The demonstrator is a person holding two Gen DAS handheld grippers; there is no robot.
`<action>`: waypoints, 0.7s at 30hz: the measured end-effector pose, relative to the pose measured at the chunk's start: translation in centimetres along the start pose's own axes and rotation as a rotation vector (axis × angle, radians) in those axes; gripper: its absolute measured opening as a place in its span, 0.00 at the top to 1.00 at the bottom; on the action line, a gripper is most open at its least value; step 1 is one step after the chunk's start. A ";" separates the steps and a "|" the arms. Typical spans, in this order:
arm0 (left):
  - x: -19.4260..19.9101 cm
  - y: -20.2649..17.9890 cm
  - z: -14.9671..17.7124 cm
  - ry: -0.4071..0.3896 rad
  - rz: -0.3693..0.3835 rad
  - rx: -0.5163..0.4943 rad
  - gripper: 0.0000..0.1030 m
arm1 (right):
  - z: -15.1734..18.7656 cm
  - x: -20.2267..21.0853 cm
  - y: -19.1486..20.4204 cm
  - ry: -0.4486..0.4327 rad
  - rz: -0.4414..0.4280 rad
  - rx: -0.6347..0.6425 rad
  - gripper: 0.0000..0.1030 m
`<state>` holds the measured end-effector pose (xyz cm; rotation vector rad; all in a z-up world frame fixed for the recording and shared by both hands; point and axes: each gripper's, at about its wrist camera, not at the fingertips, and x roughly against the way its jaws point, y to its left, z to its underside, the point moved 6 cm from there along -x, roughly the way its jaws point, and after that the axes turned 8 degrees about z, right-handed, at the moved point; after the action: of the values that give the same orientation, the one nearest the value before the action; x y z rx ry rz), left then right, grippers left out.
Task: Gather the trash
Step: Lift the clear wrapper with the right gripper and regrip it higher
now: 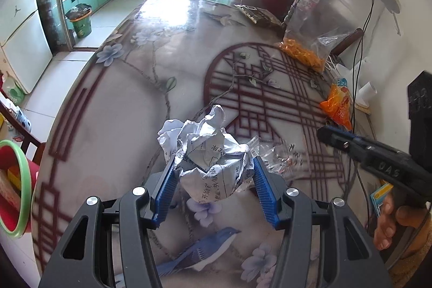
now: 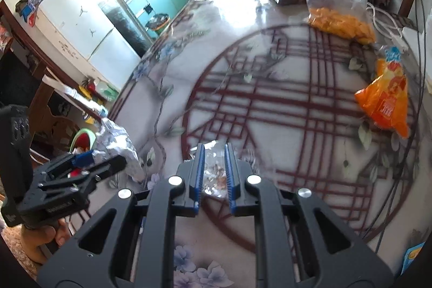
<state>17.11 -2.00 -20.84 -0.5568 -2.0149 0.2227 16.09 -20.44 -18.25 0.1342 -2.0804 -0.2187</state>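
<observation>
The left tool (image 1: pixel 213 169) grips a crumpled printed paper ball (image 1: pixel 208 150) above the bench (image 1: pixel 113 126). The right tool (image 2: pixel 213 166), jaws narrow, pinches a clear crinkled wrapper (image 2: pixel 213 174). Neither is binned yet; the red bin (image 1: pixel 13 180) waits at the bench edge, and an orange snack packet (image 2: pixel 386 101) remains uncollected.

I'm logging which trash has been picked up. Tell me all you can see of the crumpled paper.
The crumpled paper is a white, printed sheet wadded into a loose ball, with black characters on its creased faces. The left gripper holds it, a blue pad pressed into each side, above the patterned table. One twisted peak sticks up. A clear wrapper lies just beyond it.
</observation>
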 end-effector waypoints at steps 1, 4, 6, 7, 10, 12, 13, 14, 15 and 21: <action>0.2 0.1 0.1 0.000 0.002 0.000 0.49 | 0.3 -0.5 -0.1 0.013 0.010 0.000 0.76; 0.7 0.7 0.5 0.001 0.009 0.001 0.49 | 0.7 -1.0 -0.5 0.008 0.040 -0.001 0.36; 0.9 1.1 0.7 0.004 0.011 0.005 0.49 | 0.7 -1.6 -0.5 0.027 0.067 0.034 0.27; 1.0 1.3 0.9 0.005 0.011 0.008 0.49 | 0.7 -2.1 -0.4 0.040 0.085 0.052 0.23; 1.2 2.1 1.4 0.014 0.013 0.022 0.49 | 0.6 -3.2 -0.7 0.054 0.123 0.044 0.15; 1.4 2.5 1.6 0.020 0.015 0.027 0.49 | 0.8 -4.5 -1.0 0.090 0.113 -0.014 0.15; 1.5 2.7 1.7 0.022 0.014 0.027 0.49 | 0.9 -5.1 -1.1 0.104 0.114 -0.034 0.15; 1.7 3.0 1.8 0.023 0.014 0.027 0.49 | 1.2 -5.8 -1.2 0.119 0.131 -0.040 0.15; 1.8 3.1 1.9 0.023 0.013 0.027 0.49 | 1.6 -6.6 -1.1 0.137 0.158 -0.031 0.16; 3.1 4.7 2.1 0.020 0.001 0.032 0.49 | 2.7 -7.5 -0.5 0.161 0.180 -0.039 0.81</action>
<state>15.39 3.74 -21.29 -0.5382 -1.9886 0.2492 17.44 -19.23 -26.09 -0.0576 -1.9139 -0.1344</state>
